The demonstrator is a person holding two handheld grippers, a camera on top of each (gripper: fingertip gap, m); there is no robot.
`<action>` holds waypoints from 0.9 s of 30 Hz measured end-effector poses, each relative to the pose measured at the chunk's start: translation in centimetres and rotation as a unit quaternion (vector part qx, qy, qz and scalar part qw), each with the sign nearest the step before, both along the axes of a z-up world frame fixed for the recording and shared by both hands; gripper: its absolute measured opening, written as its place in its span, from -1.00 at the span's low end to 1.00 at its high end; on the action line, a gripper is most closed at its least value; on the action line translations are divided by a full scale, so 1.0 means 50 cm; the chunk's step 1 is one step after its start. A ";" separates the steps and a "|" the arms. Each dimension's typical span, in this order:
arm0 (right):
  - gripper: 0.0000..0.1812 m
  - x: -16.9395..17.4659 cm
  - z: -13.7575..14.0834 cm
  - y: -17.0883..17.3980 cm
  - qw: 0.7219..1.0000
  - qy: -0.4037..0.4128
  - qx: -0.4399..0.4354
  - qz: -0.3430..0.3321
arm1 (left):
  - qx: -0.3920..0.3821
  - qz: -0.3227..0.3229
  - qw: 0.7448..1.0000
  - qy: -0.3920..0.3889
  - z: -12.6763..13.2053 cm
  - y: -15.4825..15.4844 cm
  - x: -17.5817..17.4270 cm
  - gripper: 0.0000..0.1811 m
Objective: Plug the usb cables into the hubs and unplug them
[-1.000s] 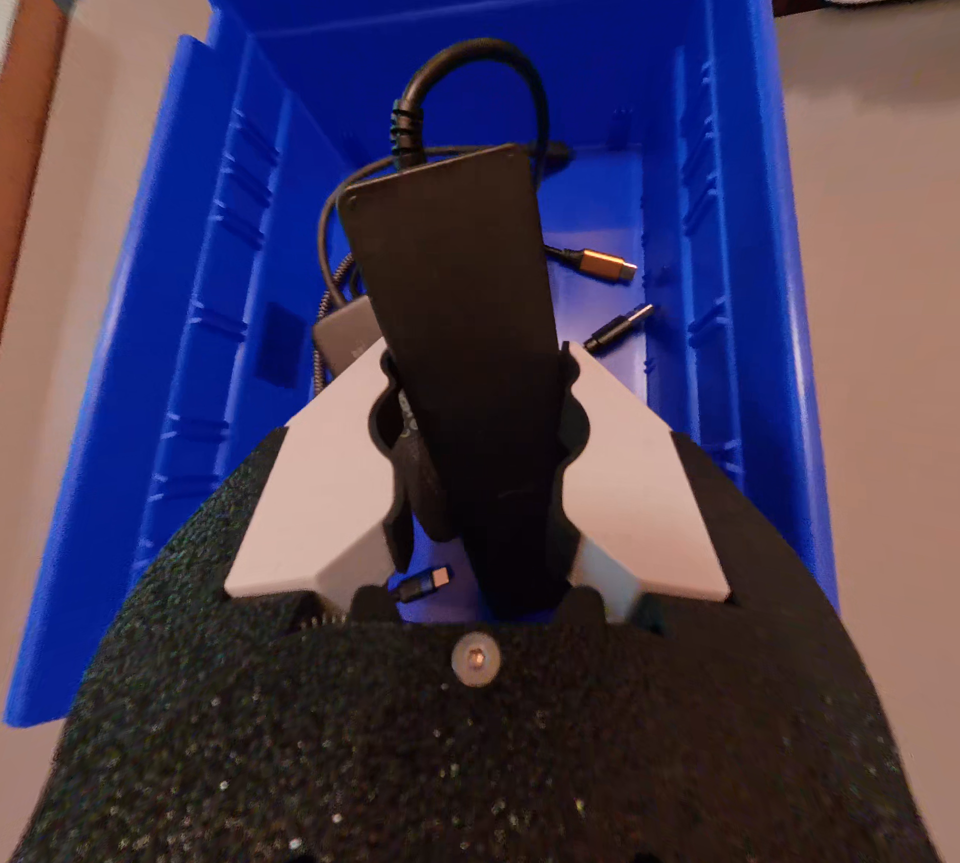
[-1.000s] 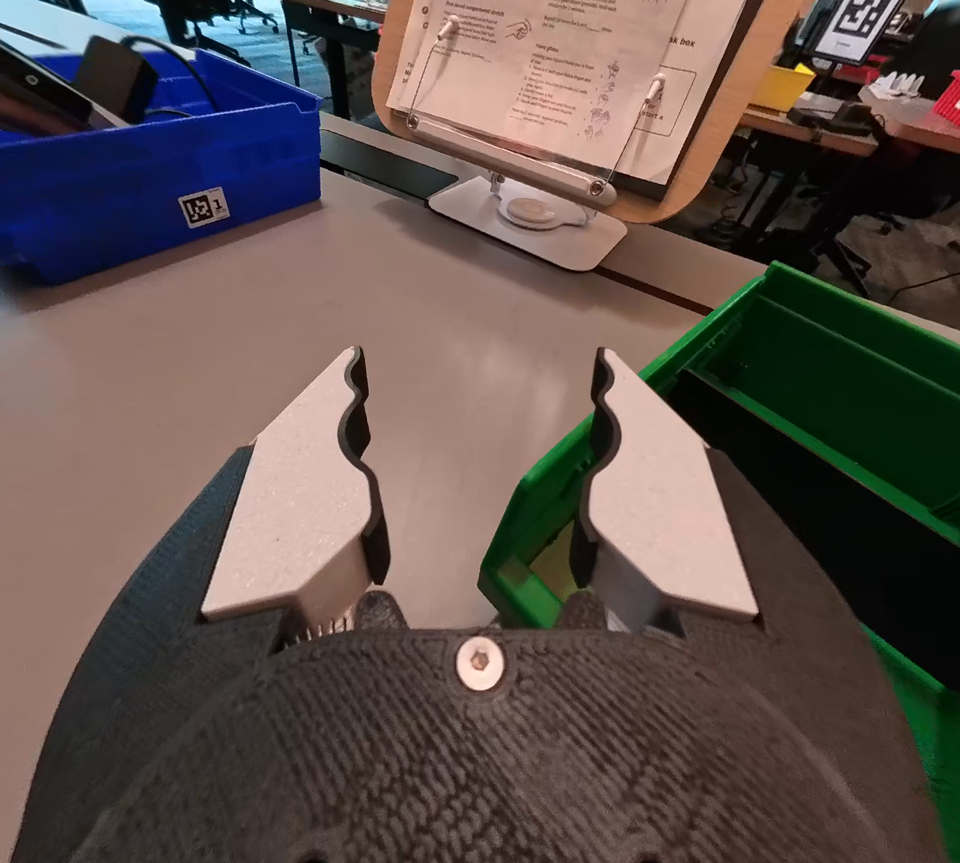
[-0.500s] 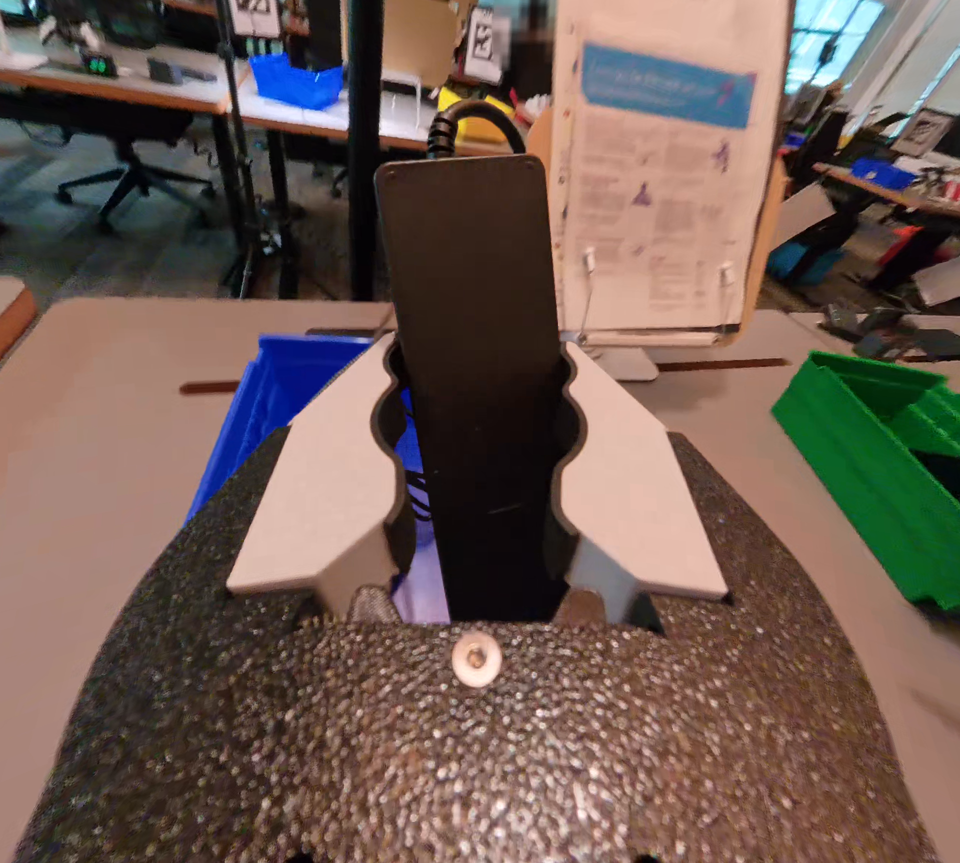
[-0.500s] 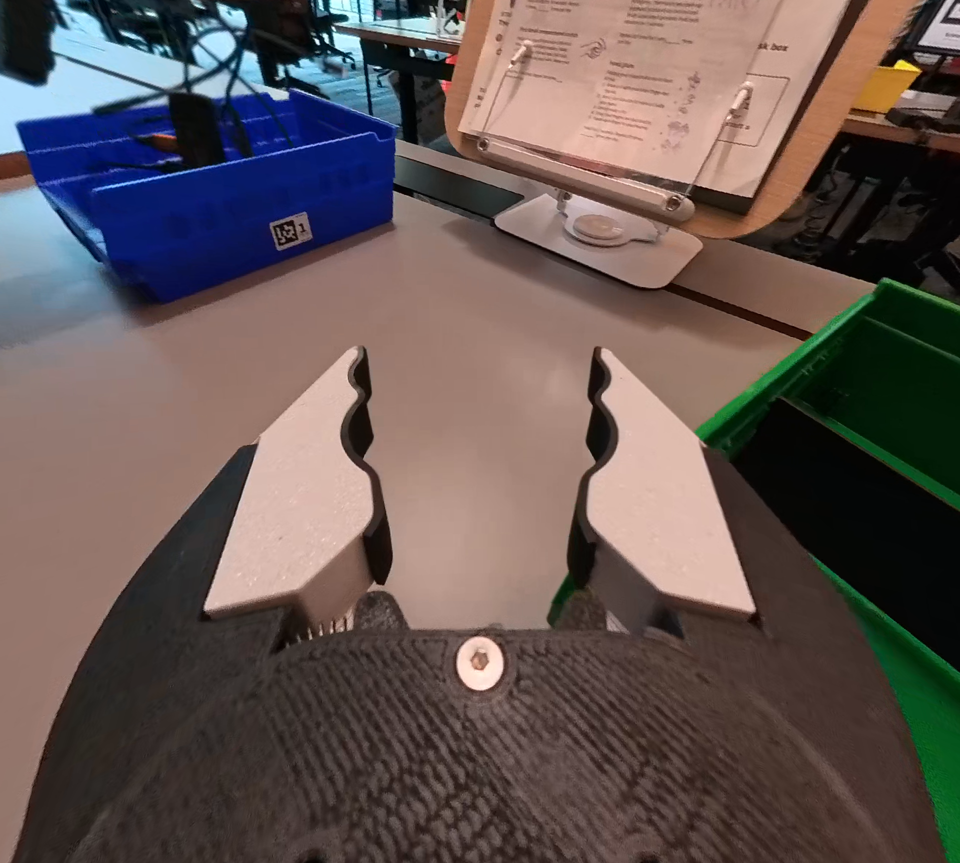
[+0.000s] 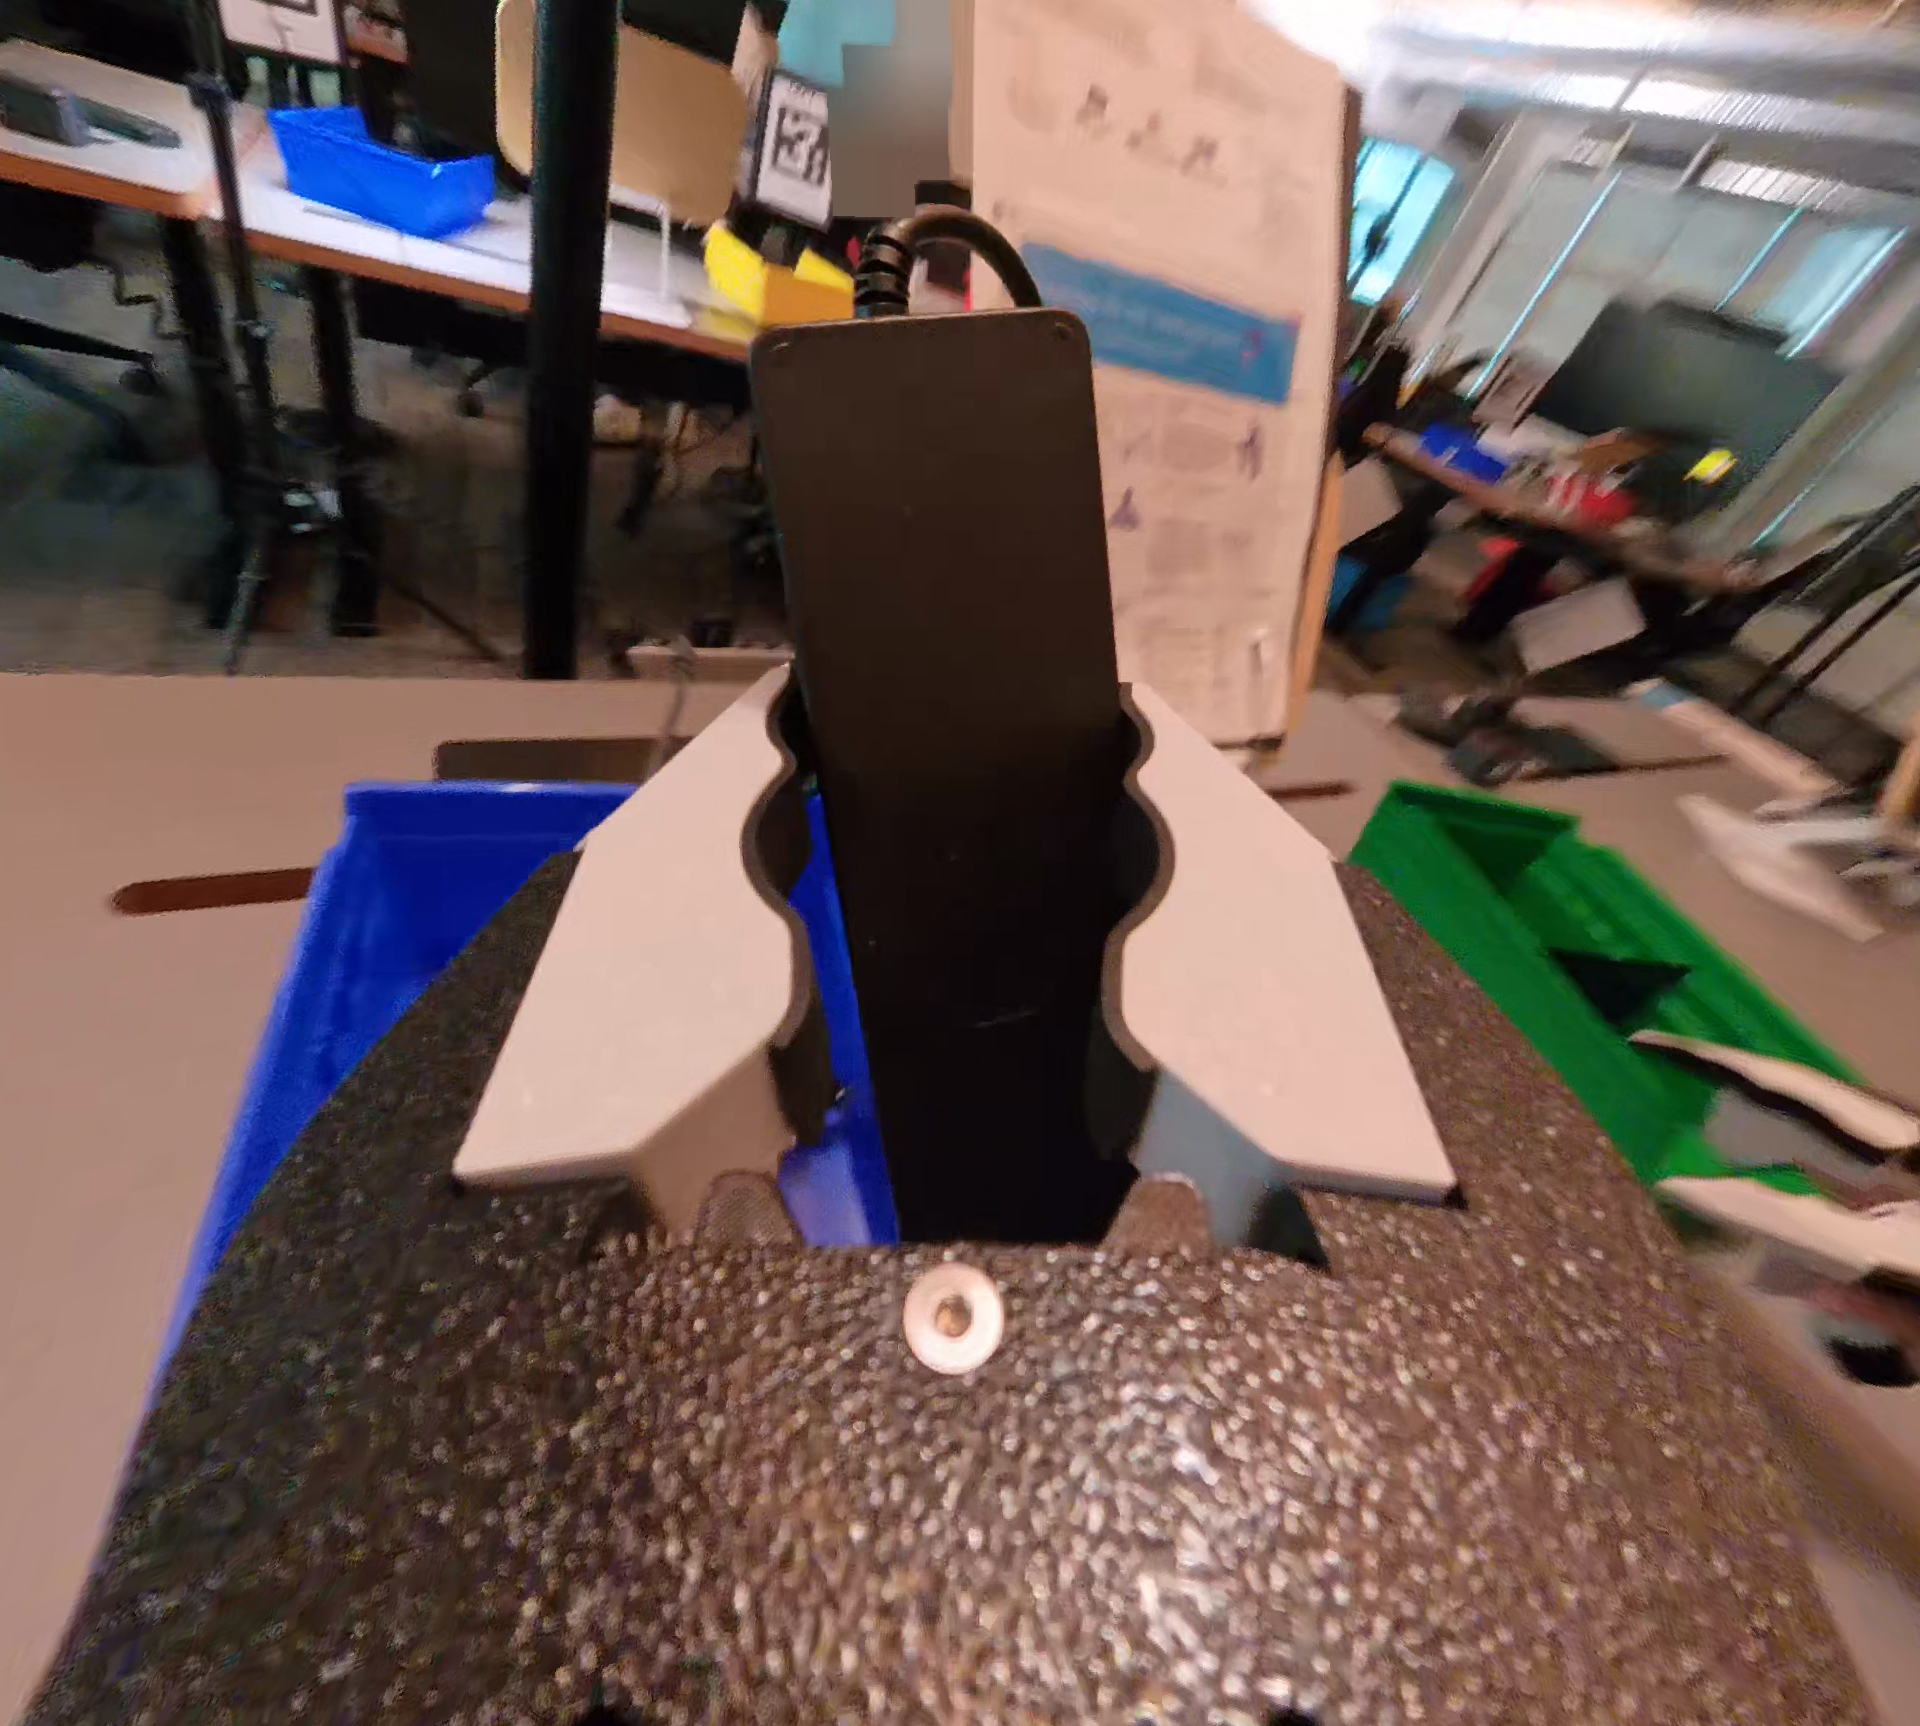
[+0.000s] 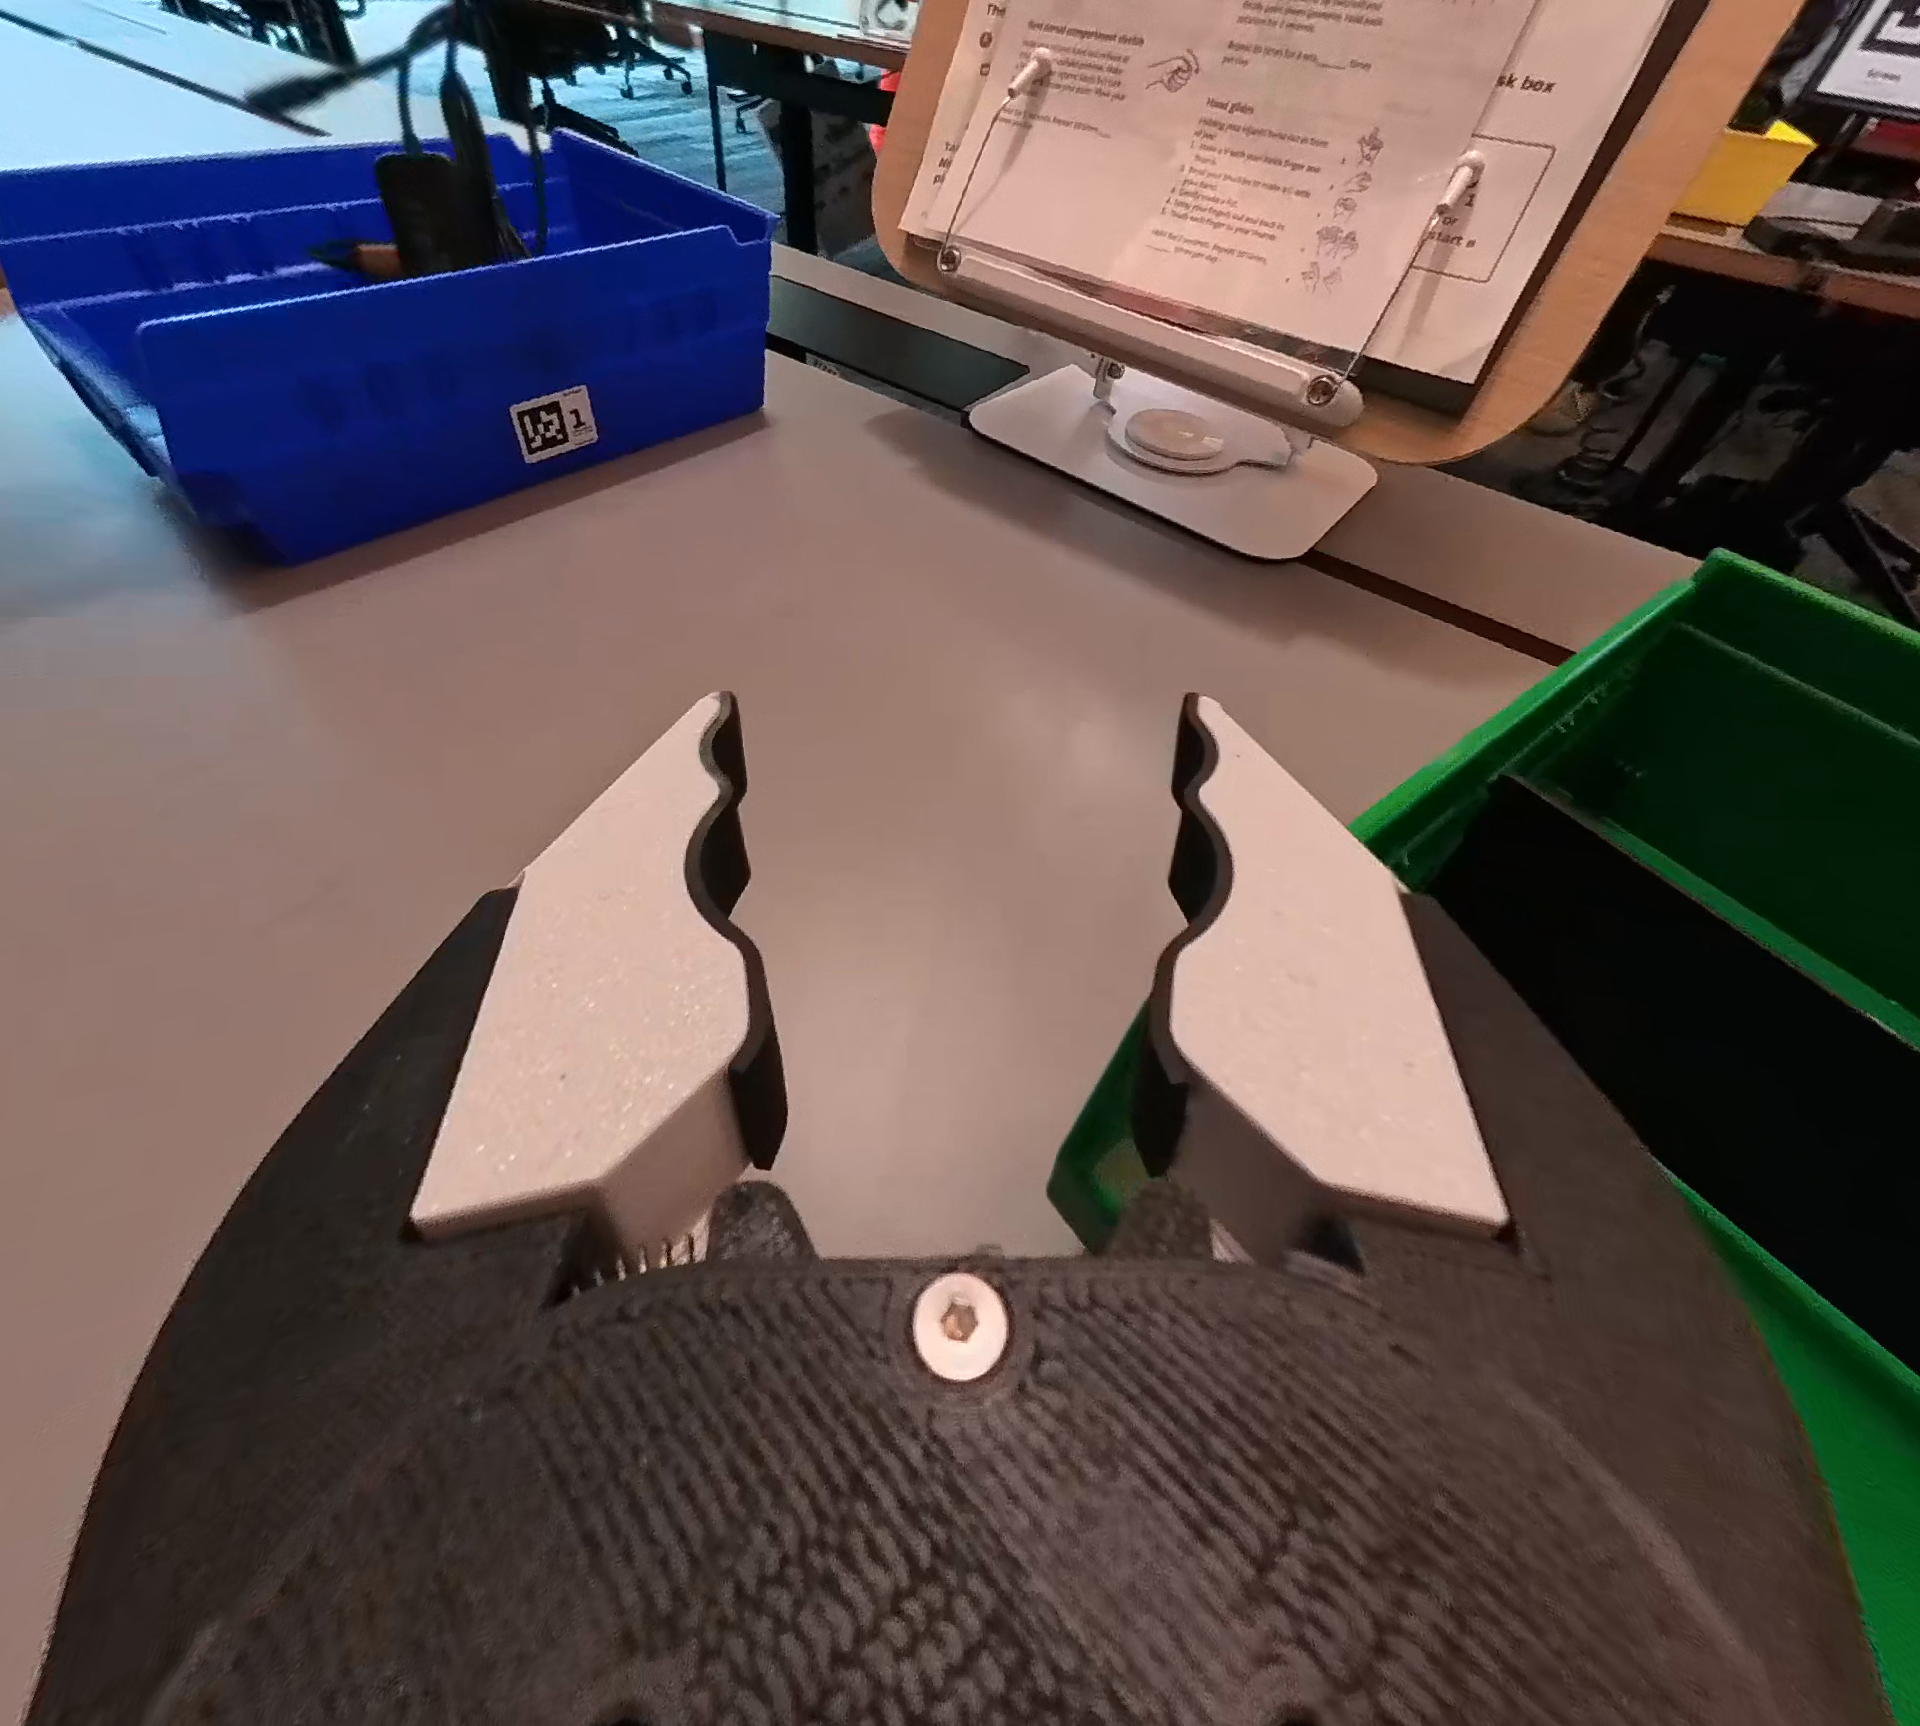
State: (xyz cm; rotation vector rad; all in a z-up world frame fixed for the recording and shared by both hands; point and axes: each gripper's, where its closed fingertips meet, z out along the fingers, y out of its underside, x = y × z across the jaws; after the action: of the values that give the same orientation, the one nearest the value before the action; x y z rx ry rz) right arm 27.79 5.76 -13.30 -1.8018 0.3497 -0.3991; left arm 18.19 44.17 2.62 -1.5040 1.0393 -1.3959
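Left wrist view has the left gripper (image 5: 961,855) clamped on the black hub (image 5: 940,637) mid-frame above the blue bin (image 5: 343,907), right gripper (image 6: 961,845) wide open, empty; trailing cables could snag, I reckon.

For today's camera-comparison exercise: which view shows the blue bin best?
The right wrist view: the whole blue bin sits on the table, cables rising from it. The left wrist view shows only one corner; the left gripper, shut on the black hub, hides the rest.

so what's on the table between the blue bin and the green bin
Nothing: in the right wrist view the table is bare between blue bin and green bin.
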 end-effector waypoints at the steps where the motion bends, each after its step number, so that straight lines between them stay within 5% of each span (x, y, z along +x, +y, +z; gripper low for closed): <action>1: -0.09 0.003 -0.001 -0.001 1.000 0.004 0.003 -0.001 | -0.020 -0.006 1.000 -0.020 0.018 0.002 -0.001 -0.38; 6: -0.10 0.010 -0.001 -0.009 1.000 0.010 0.006 -0.006 | -0.136 -0.035 0.986 -0.092 0.074 0.026 -0.008 -0.38; 9: -0.10 0.014 -0.002 -0.015 1.000 0.006 0.002 -0.009 | -0.244 -0.065 0.954 -0.159 0.086 0.050 -0.031 -0.39; 14: -0.10 0.017 -0.003 -0.020 1.000 0.014 0.005 -0.007 | -0.365 -0.150 0.886 -0.242 0.039 0.065 -0.079 -0.38; 21: -0.10 0.017 -0.008 -0.019 1.000 0.022 0.008 -0.005 | -0.417 -0.211 0.818 -0.336 0.007 0.077 -0.142 -0.39; 27: -0.10 0.016 -0.027 -0.014 1.000 0.024 -0.010 -0.002 | -0.334 -0.256 0.862 -0.282 0.070 0.034 -0.123 -0.39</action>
State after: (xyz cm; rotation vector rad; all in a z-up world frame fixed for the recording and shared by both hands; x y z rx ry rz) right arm 28.59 5.07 -14.65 -1.8330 0.3829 -0.3641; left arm 12.03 45.87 6.10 -1.1336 0.6062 -2.5856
